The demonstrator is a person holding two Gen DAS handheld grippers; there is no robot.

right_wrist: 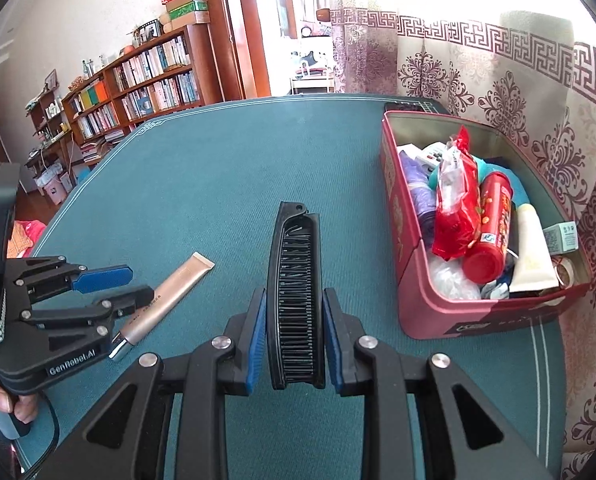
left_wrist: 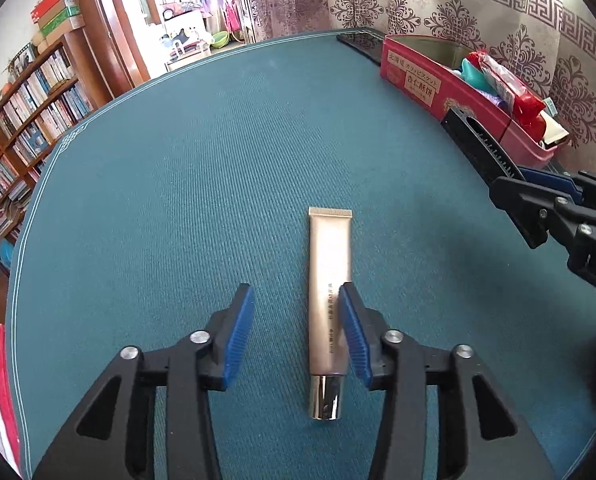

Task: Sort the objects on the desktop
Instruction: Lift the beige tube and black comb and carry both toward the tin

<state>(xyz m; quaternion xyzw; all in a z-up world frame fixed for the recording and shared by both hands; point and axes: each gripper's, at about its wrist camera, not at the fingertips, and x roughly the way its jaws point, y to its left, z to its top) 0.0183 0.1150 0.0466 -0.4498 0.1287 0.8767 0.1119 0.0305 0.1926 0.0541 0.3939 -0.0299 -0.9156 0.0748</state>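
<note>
A beige-gold cosmetic tube [left_wrist: 329, 312] with a shiny metal cap lies on the teal table mat [left_wrist: 218, 160]. My left gripper [left_wrist: 298, 332] is open, its blue pads on either side of the tube, the right pad close against it. The tube also shows in the right wrist view [right_wrist: 166, 296], with the left gripper [right_wrist: 114, 284] over it. My right gripper [right_wrist: 294, 336] is shut on a black folding comb [right_wrist: 296, 292], held above the mat. The comb and right gripper show at the right of the left wrist view [left_wrist: 482, 148].
A red tin box [right_wrist: 410, 280] stands at the right, against the curtain, full of packets, tubes and a red bottle [right_wrist: 490, 232]. A dark phone-like slab [left_wrist: 358, 44] lies behind the box. Bookshelves [right_wrist: 138, 92] stand beyond the table's far left edge.
</note>
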